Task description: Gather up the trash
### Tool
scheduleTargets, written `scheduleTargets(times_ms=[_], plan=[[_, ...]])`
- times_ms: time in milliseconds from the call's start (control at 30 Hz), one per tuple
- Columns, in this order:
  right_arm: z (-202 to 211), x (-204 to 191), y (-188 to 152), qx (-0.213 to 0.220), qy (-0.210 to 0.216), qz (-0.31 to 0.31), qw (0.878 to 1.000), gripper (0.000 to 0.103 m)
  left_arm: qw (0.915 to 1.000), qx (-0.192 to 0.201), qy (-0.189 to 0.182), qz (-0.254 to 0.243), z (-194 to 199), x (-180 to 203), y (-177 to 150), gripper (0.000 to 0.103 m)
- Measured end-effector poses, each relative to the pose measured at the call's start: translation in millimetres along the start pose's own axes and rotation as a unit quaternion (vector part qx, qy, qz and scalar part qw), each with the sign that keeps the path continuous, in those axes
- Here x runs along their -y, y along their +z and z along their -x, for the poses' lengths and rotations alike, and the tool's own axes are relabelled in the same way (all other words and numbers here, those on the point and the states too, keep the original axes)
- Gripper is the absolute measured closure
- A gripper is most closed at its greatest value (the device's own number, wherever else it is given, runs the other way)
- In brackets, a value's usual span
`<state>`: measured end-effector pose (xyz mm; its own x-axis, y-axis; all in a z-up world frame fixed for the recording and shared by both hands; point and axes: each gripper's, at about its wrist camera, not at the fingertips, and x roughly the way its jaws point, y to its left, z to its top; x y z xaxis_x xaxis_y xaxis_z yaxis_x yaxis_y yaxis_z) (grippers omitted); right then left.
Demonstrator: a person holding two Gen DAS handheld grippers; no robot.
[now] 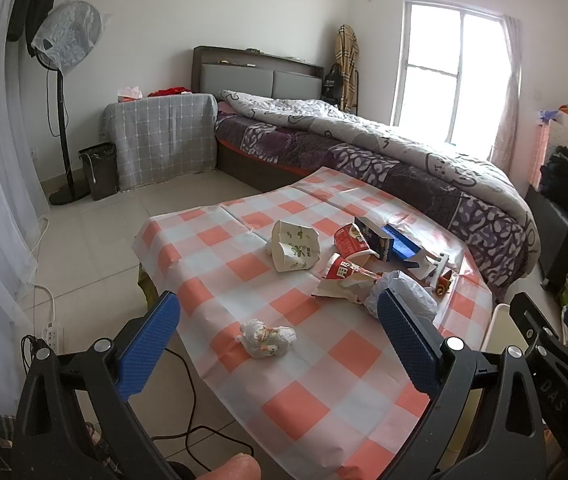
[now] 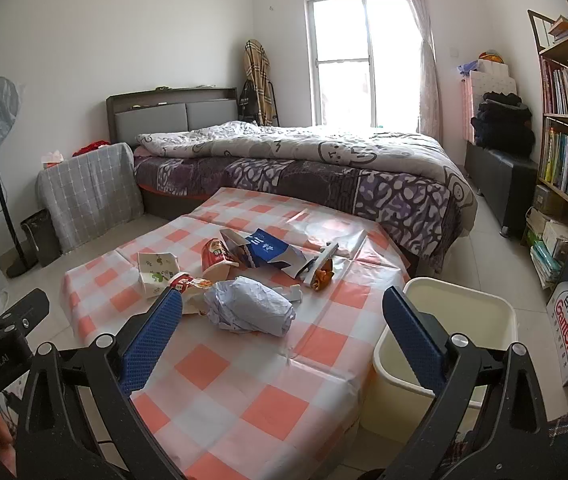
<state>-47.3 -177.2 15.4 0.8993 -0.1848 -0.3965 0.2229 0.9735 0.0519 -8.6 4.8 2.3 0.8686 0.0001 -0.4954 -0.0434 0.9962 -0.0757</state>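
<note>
**Light litter on the table, an empty bin beside it**

Both grippers hang above the near edge of the checked table [image 1: 324, 380], each with its blue fingers spread wide and nothing between them. The left gripper [image 1: 279, 340] frames a small crumpled wad [image 1: 266, 338] lying alone near the front. The right gripper [image 2: 281, 326] looks over a bigger ball of bluish-white paper [image 2: 249, 306].

Behind these sits the rest of the trash, in a loose heap: a dented white carton [image 1: 295, 245], two crushed red cups [image 1: 351, 240], a torn blue box [image 2: 261, 254] and some small scraps at the right end (too jumbled to name).

All of it looks light and already squashed, so little force should be needed. The wad and the paper ball are soft and will probably give under the pads; a pinch across the middle should hold them. The carton and cups are thin card, stiffer at their rims and folded edges, which seem the better places to grip. The box may flop if taken by one flap.

The cream bin [image 2: 496, 320] stands on the floor just beside the table's right corner. Its inside shows bare as far as the right view reaches. A dark bin [image 1: 99, 168] stands by the bed, well apart; its contents cannot be seen.
</note>
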Motion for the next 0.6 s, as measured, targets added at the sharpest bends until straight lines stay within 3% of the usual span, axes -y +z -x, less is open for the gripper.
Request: scheduleTargets(times_ms=[600], plan=[[0.0, 0.3, 1.6, -0.001, 0.0, 0.0, 1.0, 0.007, 1.0, -0.001, -0.001, 0.001, -0.5, -0.9, 0.9, 0.007]])
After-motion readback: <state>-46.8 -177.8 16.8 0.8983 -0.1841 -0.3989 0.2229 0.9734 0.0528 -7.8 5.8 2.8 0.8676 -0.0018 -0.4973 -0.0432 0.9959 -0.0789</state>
